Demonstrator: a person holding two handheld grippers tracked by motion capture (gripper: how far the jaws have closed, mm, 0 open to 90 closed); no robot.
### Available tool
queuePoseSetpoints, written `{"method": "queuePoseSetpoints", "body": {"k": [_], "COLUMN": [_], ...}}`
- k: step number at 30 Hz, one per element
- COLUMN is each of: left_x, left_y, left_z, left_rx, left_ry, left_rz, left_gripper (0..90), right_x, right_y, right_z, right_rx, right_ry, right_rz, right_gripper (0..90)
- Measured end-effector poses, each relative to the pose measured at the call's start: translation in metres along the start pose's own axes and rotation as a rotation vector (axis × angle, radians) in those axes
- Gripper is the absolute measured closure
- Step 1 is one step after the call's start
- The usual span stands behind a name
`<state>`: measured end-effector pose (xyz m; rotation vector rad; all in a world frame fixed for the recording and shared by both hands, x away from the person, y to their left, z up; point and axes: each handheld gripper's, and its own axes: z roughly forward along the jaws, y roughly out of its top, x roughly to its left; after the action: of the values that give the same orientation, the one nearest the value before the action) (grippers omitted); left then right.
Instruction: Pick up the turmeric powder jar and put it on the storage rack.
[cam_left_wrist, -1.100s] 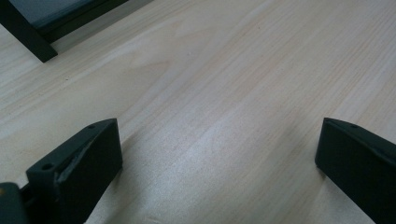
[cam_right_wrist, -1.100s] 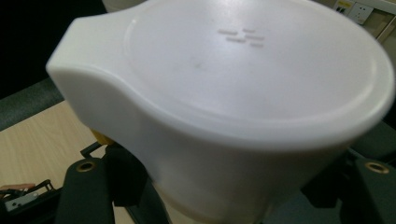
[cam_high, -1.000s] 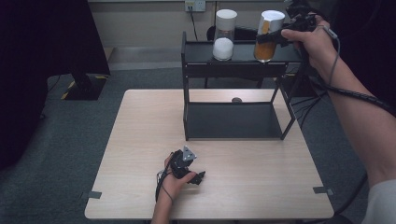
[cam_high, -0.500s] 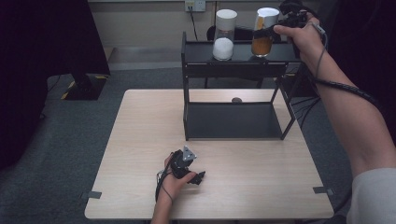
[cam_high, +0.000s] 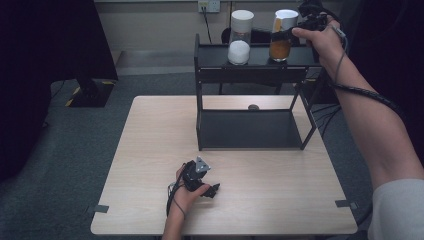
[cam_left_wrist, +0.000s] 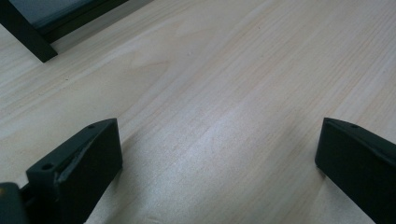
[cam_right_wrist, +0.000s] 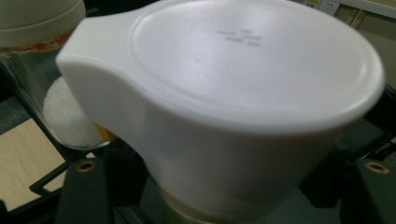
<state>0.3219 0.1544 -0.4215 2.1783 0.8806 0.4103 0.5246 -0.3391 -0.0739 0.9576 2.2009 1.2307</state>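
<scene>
Up on the top of the black shelf (cam_high: 260, 65) stands the orange jar (cam_high: 281, 42), leaning a bit, with the right tongs (cam_high: 300, 27) squeezed around it just under its big white lid (cam_right_wrist: 243, 88). It could tip and fall off the edge if the squeeze lets go too soon (it is tall and thin). It is clear, with orange stuff inside. Beside it is a jar of white powder (cam_high: 240, 40). Down on the tabletop (cam_high: 150, 150), the left tongs (cam_high: 210, 190) rest wide apart, holding nothing.

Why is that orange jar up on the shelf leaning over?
The orange jar tilts on the black shelf because the right hand-held gripper is clamped around it just under its white lid. The white-filled jar beside it stands straight. Nothing is spilled.
</scene>
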Motion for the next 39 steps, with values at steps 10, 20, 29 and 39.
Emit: {"method": "queuePoseSetpoints", "body": {"k": [10, 20, 29, 39], "left_x": [0.0, 0.0, 0.0, 0.0], "left_y": [0.0, 0.0, 0.0, 0.0], "left_z": [0.0, 0.0, 0.0, 0.0], "left_rx": [0.0, 0.0, 0.0, 0.0], "left_ry": [0.0, 0.0, 0.0, 0.0], "left_rz": [0.0, 0.0, 0.0, 0.0], "left_gripper": [0.0, 0.0, 0.0, 0.0], "right_x": [0.002, 0.01, 0.019, 0.034], "right_y": [-0.002, -0.006, -0.014, -0.026], "right_z": [-0.003, -0.005, -0.013, -0.026], "right_rx": [0.005, 0.008, 0.011, -0.005], "right_ry": [-0.004, -0.023, -0.045, -0.05], "right_rz": [-0.008, 0.03, 0.04, 0.024], "right_gripper": [30.3, 12.7, 5.0, 1.5]}}
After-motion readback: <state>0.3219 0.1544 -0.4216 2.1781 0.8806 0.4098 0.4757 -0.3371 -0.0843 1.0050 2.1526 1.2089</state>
